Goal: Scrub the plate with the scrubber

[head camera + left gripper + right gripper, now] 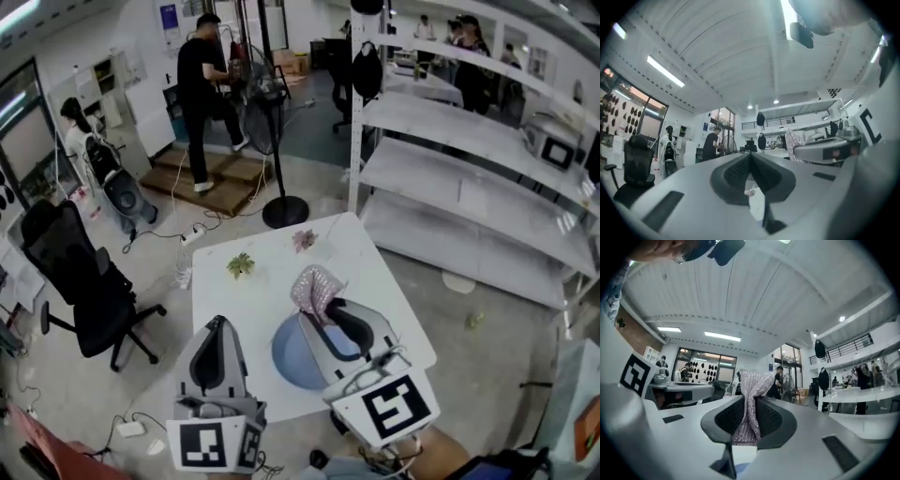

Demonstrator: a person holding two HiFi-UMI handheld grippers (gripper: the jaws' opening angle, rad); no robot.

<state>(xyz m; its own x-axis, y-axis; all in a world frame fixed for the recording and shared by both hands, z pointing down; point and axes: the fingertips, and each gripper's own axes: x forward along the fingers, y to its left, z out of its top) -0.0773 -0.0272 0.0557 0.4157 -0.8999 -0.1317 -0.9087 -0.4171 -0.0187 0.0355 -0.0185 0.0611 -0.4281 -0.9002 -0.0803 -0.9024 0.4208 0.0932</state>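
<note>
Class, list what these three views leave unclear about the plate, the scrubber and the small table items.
Plate: head view, right side covered by the right gripper; dirt unreadable.
Scrubber: head view, lower part hidden by that gripper's jaws.
Small green item and pink item: head view, too small to name.

Plate (287,364) on table (267,292), scrubber (316,289) over its far rim, left gripper (217,323) to its left.

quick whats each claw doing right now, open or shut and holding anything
left claw: closed, nothing between its jaws.
right claw: closed on the sparkly pink scrubber.
</note>
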